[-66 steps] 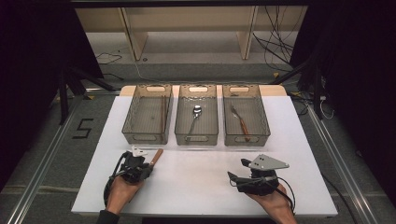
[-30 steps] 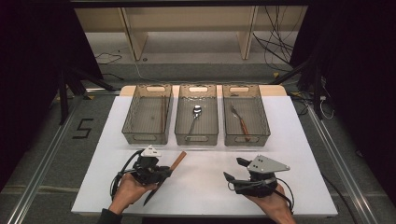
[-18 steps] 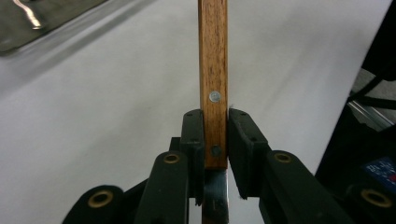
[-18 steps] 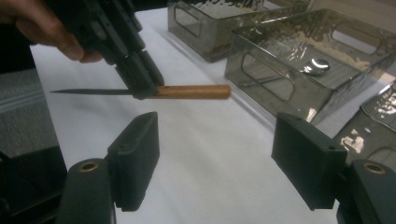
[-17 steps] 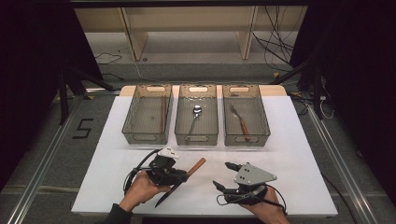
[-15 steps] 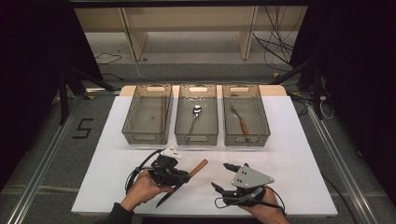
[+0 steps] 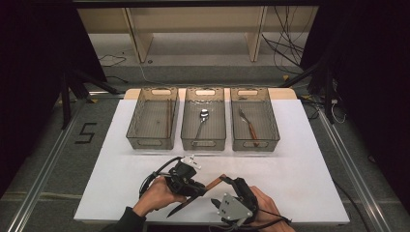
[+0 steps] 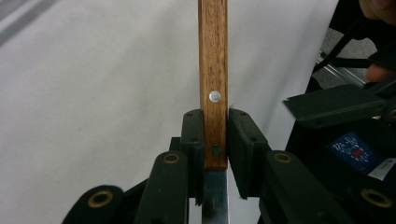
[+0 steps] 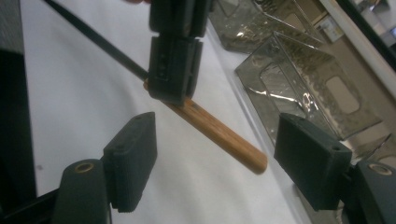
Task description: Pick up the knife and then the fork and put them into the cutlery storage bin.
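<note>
A white table [image 7: 309, 159] carries three clear bins [image 7: 202, 124] in a row at its far side: thin dark sticks in the left one, a spoon [image 7: 201, 121] in the middle one, a fork [image 7: 248, 125] in the right one. At the near edge both hands meet over bare tabletop. The left gripper [image 7: 189, 184] is clamped on a knife [image 7: 212, 183] right where the wooden handle joins the blade, handle pointing to the right and slightly far, dark blade trailing back toward the near edge. The knife looks stiff and fairly light, I'd say, with the riveted wood giving far better purchase than the slick, thin blade; the free length of handle is the place to take it. The right gripper [image 9: 217, 161] stands wide open, its jaws either side of that handle's rounded end, not touching it; the handle lies between them, just clear of the table.
</note>
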Available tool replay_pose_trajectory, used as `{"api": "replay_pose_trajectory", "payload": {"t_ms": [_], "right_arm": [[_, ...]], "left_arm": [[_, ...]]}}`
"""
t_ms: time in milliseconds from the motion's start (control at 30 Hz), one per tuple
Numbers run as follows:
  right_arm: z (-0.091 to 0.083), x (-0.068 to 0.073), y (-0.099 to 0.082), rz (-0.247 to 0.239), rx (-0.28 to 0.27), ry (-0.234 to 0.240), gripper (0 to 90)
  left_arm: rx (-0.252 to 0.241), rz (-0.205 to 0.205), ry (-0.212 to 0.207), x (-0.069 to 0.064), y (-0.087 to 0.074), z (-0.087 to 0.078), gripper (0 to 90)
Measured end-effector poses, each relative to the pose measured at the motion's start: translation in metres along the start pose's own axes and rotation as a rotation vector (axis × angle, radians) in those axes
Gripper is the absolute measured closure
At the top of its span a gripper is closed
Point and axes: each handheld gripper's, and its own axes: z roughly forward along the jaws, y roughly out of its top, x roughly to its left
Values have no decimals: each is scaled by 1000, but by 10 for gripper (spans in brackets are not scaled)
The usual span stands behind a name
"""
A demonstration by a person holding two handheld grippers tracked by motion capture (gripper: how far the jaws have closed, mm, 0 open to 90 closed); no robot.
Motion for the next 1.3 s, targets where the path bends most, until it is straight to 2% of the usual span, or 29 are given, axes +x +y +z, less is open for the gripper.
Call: {"api": "replay_pose_trajectory", "payload": {"t_ms": [33,133,167,200,367,433,500,633,800,967,1067,1133,1300], "right_arm": [[1,3,1,-28,12,-10,306],[5,9,1,-100,40,-37,340],[7,12,1,-107,44,-45,348],[8,13,1,-143,59,-53,362],[13,22,3,-269,83,-116,425],[15,25,3,-306,85,-129,461],[15,28,3,-322,91,-140,501],[17,31,2,-388,98,-160,573],[19,35,0,-469,103,-173,650],[18,38,-1,-530,87,-175,724],[19,41,-2,-572,99,-184,756],[19,42,-3,-595,99,-180,780],[19,45,-4,-613,99,-176,808]], "left_arm": [[-2,-7,-1,-2,0,0,767],[10,11,-12,-3,1,-1,766],[9,11,-14,-5,2,-2,767],[9,15,-17,-6,2,-2,766],[21,36,-24,-11,4,-3,766],[28,39,-29,-13,4,-2,766],[37,40,-35,-14,4,-1,766],[43,42,-44,-15,4,-1,766],[54,49,-53,-16,4,-1,766],[63,46,-59,-16,4,0,766],[65,44,-61,-15,4,-1,765],[63,41,-63,-15,4,-1,765],[65,32,-72,-14,4,-3,763]]}}
